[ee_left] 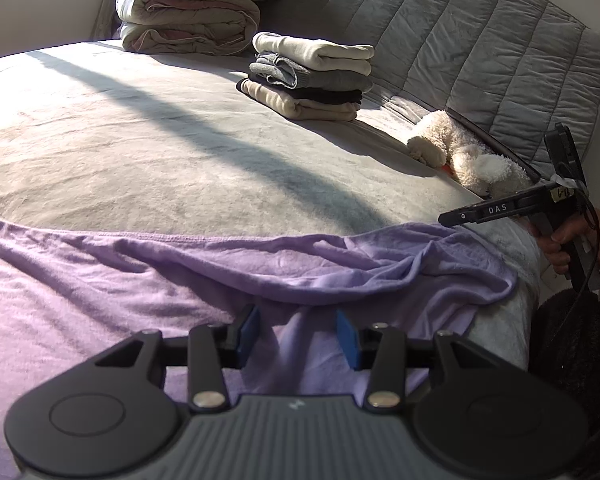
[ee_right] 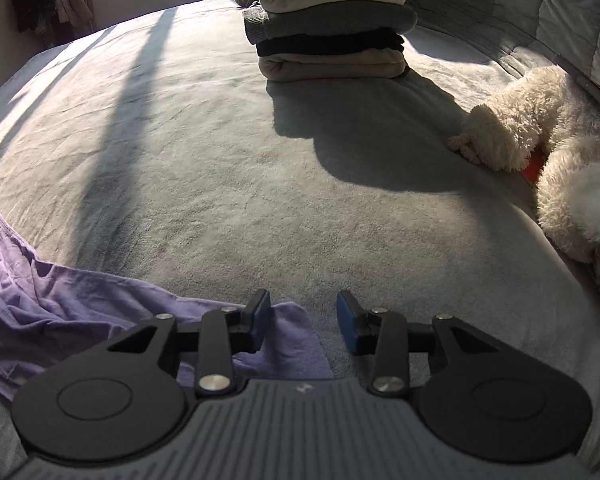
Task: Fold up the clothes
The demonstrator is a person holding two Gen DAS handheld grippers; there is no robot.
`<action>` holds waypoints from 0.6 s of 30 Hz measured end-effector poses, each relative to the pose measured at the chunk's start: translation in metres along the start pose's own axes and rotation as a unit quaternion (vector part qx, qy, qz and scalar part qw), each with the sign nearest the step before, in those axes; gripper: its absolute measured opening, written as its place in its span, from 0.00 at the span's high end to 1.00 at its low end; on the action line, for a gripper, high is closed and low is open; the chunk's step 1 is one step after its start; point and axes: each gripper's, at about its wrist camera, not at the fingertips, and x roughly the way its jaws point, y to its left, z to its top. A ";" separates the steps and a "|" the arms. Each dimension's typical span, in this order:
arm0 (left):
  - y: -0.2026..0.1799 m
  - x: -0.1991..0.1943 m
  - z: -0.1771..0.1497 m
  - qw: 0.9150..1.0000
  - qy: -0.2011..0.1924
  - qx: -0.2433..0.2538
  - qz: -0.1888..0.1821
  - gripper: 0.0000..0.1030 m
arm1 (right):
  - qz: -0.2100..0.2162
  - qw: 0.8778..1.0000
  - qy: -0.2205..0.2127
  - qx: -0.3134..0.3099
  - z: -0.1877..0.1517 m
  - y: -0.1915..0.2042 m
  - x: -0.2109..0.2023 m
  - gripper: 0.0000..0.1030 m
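A lilac garment (ee_left: 180, 272) lies spread and wrinkled across the near edge of the grey bed (ee_left: 160, 152). My left gripper (ee_left: 298, 334) hovers open just over it, blue pads apart with nothing between them. In the left wrist view my right gripper (ee_left: 446, 219) shows side-on at the far right, held by a hand (ee_left: 558, 246), just above the garment's right end. In the right wrist view my right gripper (ee_right: 304, 320) is open above a corner of the lilac garment (ee_right: 100, 300), gripping nothing.
A stack of folded clothes (ee_left: 312, 76) sits farther back on the bed, also in the right wrist view (ee_right: 332, 24). A folded duvet (ee_left: 188, 16) lies behind it. A white plush toy (ee_left: 460, 152) rests by the quilted grey headboard (ee_left: 480, 40).
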 end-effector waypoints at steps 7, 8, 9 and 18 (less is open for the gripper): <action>-0.004 -0.001 0.001 1.000 -0.007 -0.006 -0.013 0.57 | -0.123 0.990 -0.065 -0.024 -0.006 0.014 -0.010 0.98; -0.005 -0.001 0.000 1.000 -0.006 -0.004 -0.011 0.57 | -0.125 0.990 -0.056 -0.021 -0.006 0.013 -0.004 0.98; -0.006 0.000 0.000 1.000 -0.005 -0.002 -0.009 0.57 | -0.128 0.991 -0.044 -0.024 -0.007 0.013 0.004 0.98; -0.006 -0.002 0.003 1.000 -0.007 -0.016 -0.003 0.57 | -0.072 0.995 -0.059 0.029 -0.008 0.002 -0.017 0.86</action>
